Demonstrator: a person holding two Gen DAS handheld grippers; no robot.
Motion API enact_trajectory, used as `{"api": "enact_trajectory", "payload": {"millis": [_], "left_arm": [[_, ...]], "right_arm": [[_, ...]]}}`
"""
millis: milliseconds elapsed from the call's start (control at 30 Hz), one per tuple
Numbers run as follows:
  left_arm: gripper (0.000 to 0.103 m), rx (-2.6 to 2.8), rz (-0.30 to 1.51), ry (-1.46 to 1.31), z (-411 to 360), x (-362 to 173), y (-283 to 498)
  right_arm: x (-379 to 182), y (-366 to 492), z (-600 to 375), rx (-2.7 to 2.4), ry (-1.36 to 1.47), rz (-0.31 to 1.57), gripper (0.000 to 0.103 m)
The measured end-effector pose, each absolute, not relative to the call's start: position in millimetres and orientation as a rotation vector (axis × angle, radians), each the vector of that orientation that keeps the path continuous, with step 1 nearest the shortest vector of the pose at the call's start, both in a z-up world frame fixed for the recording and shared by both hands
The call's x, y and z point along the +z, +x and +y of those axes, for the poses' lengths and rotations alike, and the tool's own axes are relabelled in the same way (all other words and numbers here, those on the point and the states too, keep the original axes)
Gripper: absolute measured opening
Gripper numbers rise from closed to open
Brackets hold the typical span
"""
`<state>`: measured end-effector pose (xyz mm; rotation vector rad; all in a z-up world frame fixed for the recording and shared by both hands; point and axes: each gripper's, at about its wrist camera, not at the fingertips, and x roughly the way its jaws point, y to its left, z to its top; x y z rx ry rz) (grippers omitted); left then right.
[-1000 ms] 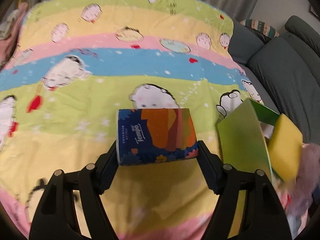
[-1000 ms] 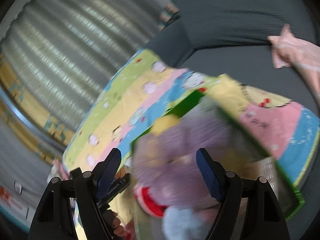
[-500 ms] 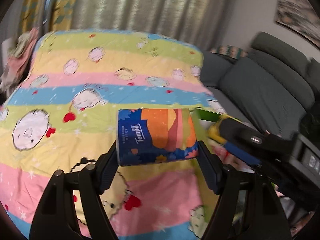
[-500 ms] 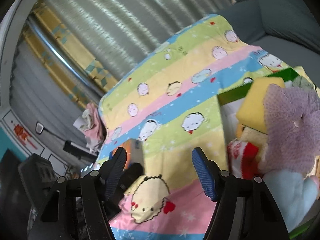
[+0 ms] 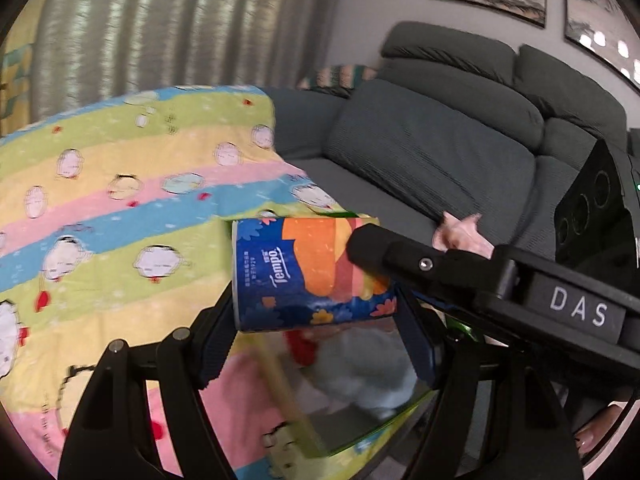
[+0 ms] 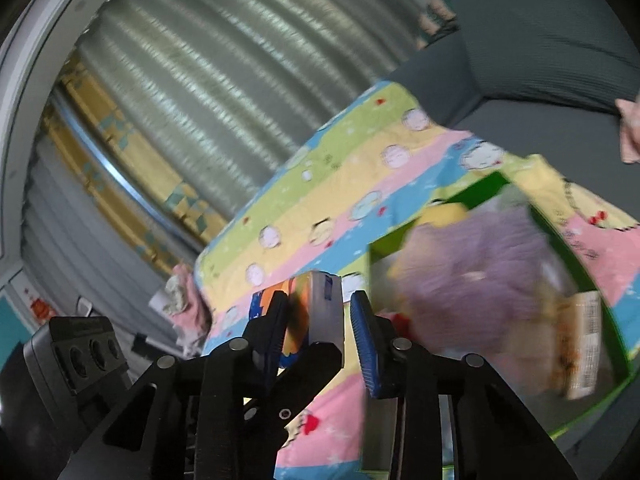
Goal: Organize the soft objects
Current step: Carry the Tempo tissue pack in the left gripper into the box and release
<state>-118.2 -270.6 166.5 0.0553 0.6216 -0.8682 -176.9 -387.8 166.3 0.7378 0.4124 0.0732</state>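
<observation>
My left gripper [image 5: 316,322] is shut on a blue and orange Tempo tissue pack [image 5: 296,272], held lengthwise and lifted above the near corner of a green box [image 5: 372,436]. From the right, one finger [image 5: 372,248] of my right gripper crosses the pack's right end. In the right wrist view the pack's grey end [image 6: 324,308] sits between the closing jaws of my right gripper [image 6: 320,324], with a thin gap still at the right pad. The green box [image 6: 472,192] holds a purple plush [image 6: 472,264], a yellow sponge [image 6: 448,212] and a pale blue plush [image 5: 360,372].
A striped cartoon blanket [image 5: 120,200] covers the surface under the box. A dark grey sofa [image 5: 420,152] runs along the right, with a pink cloth [image 5: 460,232] on its seat. Pleated curtains [image 6: 200,80] hang behind. A pink bundle [image 6: 188,308] lies at the blanket's far edge.
My left gripper rose and swung right with the tissue pack, from over the blanket to over the box. My right gripper came in beside it and its jaws narrowed around the pack's end.
</observation>
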Motion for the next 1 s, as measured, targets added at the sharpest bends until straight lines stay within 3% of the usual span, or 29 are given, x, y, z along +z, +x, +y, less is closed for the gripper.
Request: {"api": "enact_trajectory", "payload": {"millis": [433,667,733,800,833,867,1000], "left_arm": [[0.075,-0.931,0.845,0.079,-314,112,-98],[0.087,-0.921,0.834,0.08,-307,122,-102],[0.088,-0.91,0.816,0.079,-301,129,-103],[0.099,-0.892,0.793,0.075,-294,139,-105],[0.103,-0.879,0.776,0.076,-290,144,-107],[0.102,-0.861,0.749,0.081,-285,150,-110],[0.102,-0.826,0.685,0.101,-270,167,-119]], "right_arm": [[121,-160,-430,-0.233,0.796,0.604,0.035],[119,-163,-434,-0.282,0.783,0.607,0.036],[124,-167,-432,-0.31,0.752,0.607,0.044],[130,-172,-430,-0.353,0.721,0.597,0.061],[133,-175,-429,-0.373,0.71,0.588,0.065],[136,-178,-428,-0.389,0.699,0.577,0.07],[152,-191,-420,-0.412,0.651,0.526,0.079]]}}
